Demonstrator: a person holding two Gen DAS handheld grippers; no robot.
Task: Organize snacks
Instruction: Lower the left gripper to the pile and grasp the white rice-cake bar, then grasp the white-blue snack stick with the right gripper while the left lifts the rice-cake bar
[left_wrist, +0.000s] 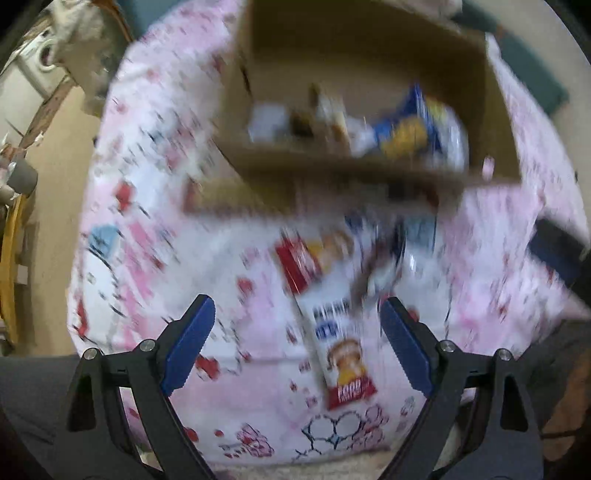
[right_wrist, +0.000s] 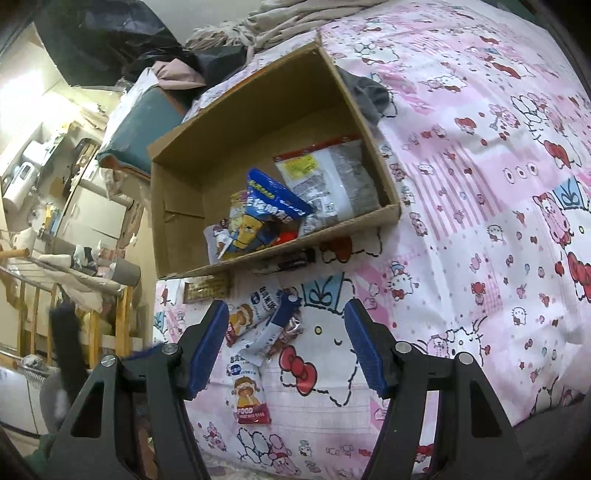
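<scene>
Left hand-held gripper (left_wrist: 297, 347): seen spread wide and empty above a long snack packet (left_wrist: 343, 354) on the bed (left_wrist: 147, 206); the view is smeared, so a mistimed squeeze is judged likely to bunch the cover.
Loose packets (right_wrist: 258, 332): shown lying overlapped just before the cardboard box (right_wrist: 369, 218); two could be pinched together.
Cardboard box: partly filled with a blue bag (right_wrist: 273, 206); a clipped near wall could tip it.
Right hand-held gripper (right_wrist: 286, 343): pictured released, nothing grasped; a crossing of paths is risked.
</scene>
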